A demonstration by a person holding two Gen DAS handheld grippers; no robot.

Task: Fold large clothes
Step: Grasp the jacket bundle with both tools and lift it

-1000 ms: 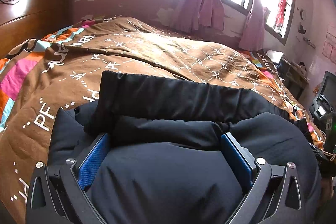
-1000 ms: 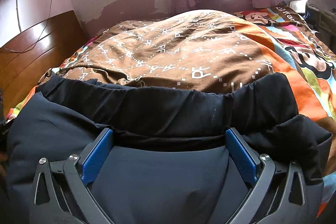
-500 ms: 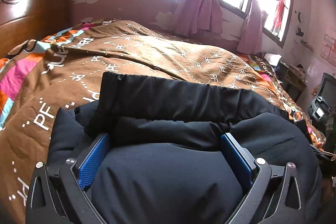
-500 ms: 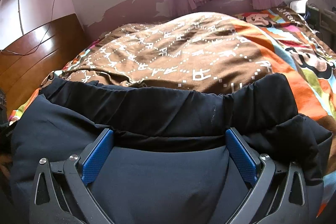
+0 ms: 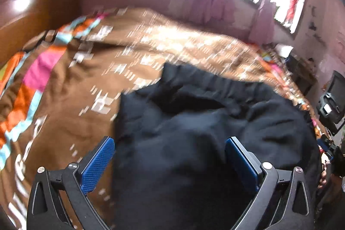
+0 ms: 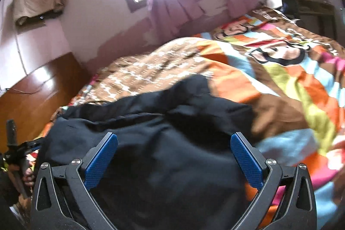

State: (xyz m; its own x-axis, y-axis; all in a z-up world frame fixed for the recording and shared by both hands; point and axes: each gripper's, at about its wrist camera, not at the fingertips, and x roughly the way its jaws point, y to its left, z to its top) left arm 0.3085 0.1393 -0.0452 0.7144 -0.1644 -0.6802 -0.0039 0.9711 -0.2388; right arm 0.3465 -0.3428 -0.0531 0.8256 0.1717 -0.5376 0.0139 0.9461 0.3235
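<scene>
Dark garment (image 5: 183, 143) bunched on bedspread (image 5: 64, 100) — both views blurred.

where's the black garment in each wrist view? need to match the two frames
Left wrist: the black garment fills the lower centre and right, between the left tool's open fingers.
Right wrist: the same garment fills the lower centre and left, between the right tool's open fingers.
Shared landmark: the brown patterned quilt just beyond the garment, below the pink-curtained window.

1 black garment (image 5: 194, 143), 1 bedspread (image 5: 64, 113), 2 hand-held grippers.
</scene>
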